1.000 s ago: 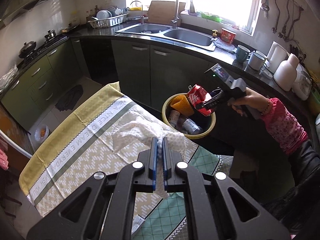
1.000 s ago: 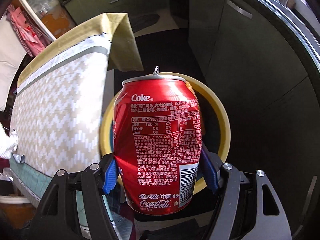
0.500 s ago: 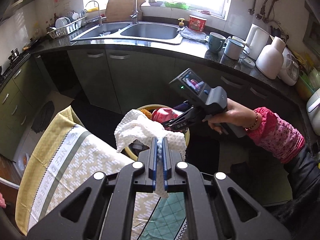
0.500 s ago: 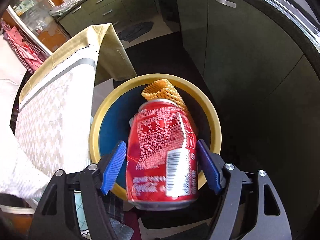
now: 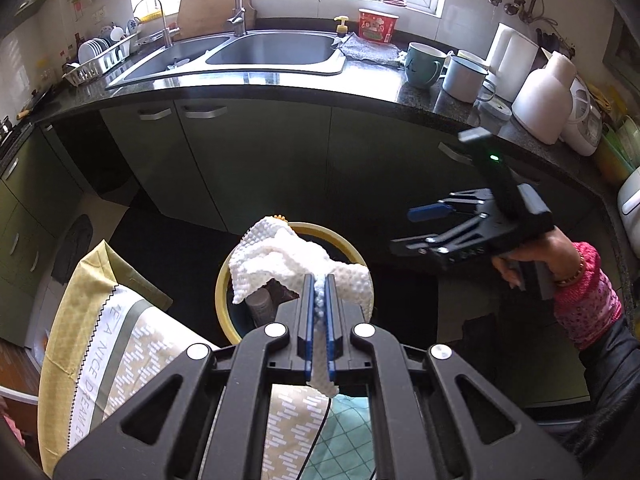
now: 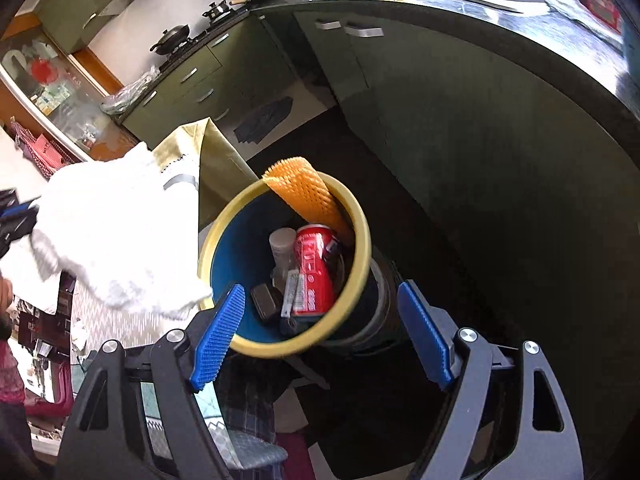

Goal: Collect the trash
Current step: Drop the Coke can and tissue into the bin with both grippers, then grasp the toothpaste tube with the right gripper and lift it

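Note:
My left gripper is shut on a crumpled white paper towel and holds it over the near rim of the yellow-rimmed trash bin. The towel also shows in the right wrist view, left of the bin. My right gripper is open and empty, above and just short of the bin; it also shows in the left wrist view, to the right of the bin. A red Coke can lies inside the bin with an orange foam net, a small bottle and other litter.
The table with a yellow patterned cloth stands left of the bin. Dark green cabinets and a black counter with a steel sink, mugs and white appliances lie behind. Dark floor surrounds the bin.
My right gripper let go of the Coke can, which dropped into the bin, then opened wide and pulled back to the right. My left gripper carried the paper towel from the table over the bin.

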`<state>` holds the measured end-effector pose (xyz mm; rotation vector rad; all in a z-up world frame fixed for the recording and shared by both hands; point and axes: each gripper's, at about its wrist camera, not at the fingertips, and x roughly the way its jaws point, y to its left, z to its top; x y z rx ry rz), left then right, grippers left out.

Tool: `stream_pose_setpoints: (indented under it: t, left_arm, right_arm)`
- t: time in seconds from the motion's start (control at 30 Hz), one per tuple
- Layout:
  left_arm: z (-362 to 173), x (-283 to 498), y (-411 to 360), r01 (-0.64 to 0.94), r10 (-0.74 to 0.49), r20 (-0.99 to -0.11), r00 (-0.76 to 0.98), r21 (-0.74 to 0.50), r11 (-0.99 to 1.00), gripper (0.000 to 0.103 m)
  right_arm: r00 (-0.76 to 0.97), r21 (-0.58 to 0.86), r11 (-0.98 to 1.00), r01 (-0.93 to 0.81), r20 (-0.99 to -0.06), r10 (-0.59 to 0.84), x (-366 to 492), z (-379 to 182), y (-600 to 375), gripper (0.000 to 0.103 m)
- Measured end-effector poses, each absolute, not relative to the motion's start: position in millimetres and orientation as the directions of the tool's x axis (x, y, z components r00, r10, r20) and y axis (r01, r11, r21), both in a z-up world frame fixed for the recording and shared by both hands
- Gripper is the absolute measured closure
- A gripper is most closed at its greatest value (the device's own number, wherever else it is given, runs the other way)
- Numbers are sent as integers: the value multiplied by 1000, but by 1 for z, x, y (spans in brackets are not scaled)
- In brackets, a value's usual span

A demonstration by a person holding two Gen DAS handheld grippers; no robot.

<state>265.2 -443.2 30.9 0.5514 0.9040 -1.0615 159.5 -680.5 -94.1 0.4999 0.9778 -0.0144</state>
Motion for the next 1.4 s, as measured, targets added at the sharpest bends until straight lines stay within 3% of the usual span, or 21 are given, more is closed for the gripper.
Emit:
stream_pose_setpoints:
  t: [0.2, 0.27, 0.33, 0.57, 0.63, 0.83, 0.97, 1.13, 1.27, 1.4]
  left_arm:
    - [-9, 286, -472, 904, -447, -880, 162, -49, 424, 97]
    - [-22, 291, -477, 897, -425, -891, 160, -48, 439, 92]
    - [-28, 291, -477, 891, -411, -897, 162, -46, 452, 66]
    - [11, 255, -421, 891, -480, -853, 204, -41, 452, 60]
    - [33, 235, -385, 882, -525, -812, 255, -27, 471, 40]
    - [71, 158, -245, 777, -537, -672, 509, 90, 624, 13]
    - [68, 123, -142, 598, -420, -608, 673, 114, 794, 12]
    - [50, 85, -26, 362, -284, -566, 774, 27, 932, 11]
    - [28, 61, 21, 243, -180, -582, 793, 31, 969, 11]
    - [15, 50, 47, 195, -137, -595, 792, 34, 980, 11]
  right_arm:
    - [564, 408, 870, 276, -802, 197, 88, -105, -686, 25]
    - [568, 425, 860, 282, -796, 207, 75, -109, -685, 24]
    - [566, 420, 863, 280, -798, 205, 69, -109, -681, 23]
    - [582, 336, 911, 238, -801, 143, 69, -90, -655, 23]
    - [589, 320, 928, 190, -794, 153, 77, -83, -637, 23]
    - [554, 299, 947, -120, -772, 313, 113, -65, -528, 22]
    - [445, 237, 867, -439, -781, 439, 138, -62, -414, 23]
    - [303, 109, 648, -754, -818, 489, 155, -65, -272, 30]
    - [240, 22, 495, -869, -855, 460, 154, -77, -196, 45]
    - [200, -28, 407, -913, -900, 387, 174, -104, -143, 54]
